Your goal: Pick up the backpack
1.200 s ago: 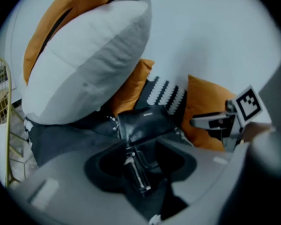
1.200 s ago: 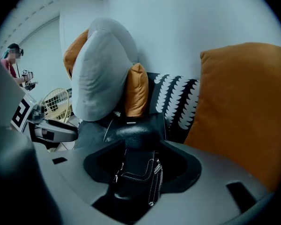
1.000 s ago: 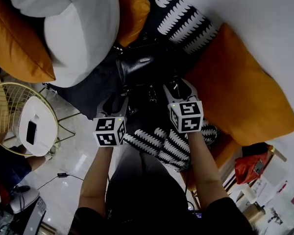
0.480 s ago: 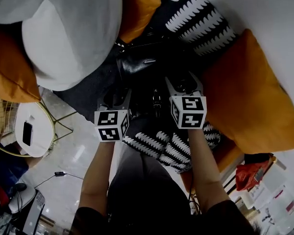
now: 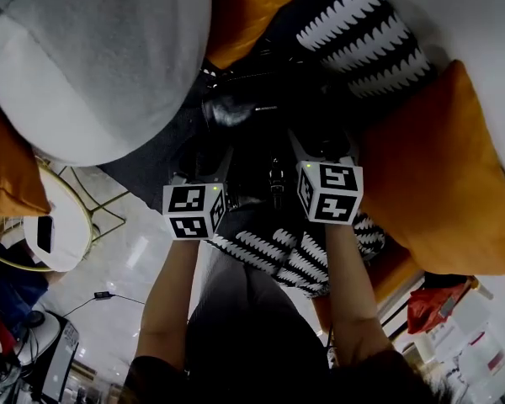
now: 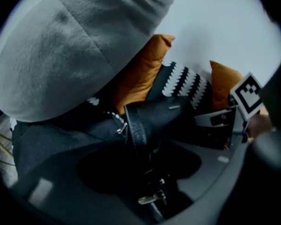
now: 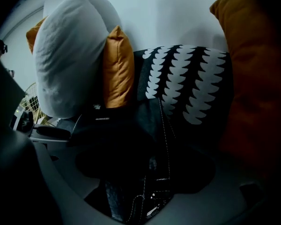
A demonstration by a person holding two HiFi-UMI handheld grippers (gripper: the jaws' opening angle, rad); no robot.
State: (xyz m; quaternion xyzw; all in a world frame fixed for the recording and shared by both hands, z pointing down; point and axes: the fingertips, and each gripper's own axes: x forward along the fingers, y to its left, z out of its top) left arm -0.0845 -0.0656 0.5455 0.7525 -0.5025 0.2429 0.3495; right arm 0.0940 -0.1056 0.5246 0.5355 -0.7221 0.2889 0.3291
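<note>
A black leather backpack (image 5: 246, 116) lies on the dark sofa seat between cushions. My left gripper (image 5: 204, 165) hangs over its near left side, jaws opening and standing wide. In the left gripper view a black strap (image 6: 136, 131) with a metal buckle (image 6: 149, 199) runs between the grey fingers (image 6: 43, 191) without the pads pressing on it. My right gripper (image 5: 320, 148) is over the near right side, jaws also opening wide. In the right gripper view the backpack (image 7: 113, 125) and a white-stitched strap (image 7: 167, 139) lie loose between its jaws.
A big grey cushion (image 5: 101, 66) crowds the left. Orange cushions (image 5: 442, 183) sit right and behind (image 5: 240, 15), with a black-and-white patterned cushion (image 5: 362, 32) at the back. Another patterned piece (image 5: 273, 255) lies at the sofa's front. A gold wire side table (image 5: 63, 225) stands on the floor.
Both grippers have sunk toward the sofa seat together, and their jaws have spread wider around the straps. The cushions loom larger in the head view.
</note>
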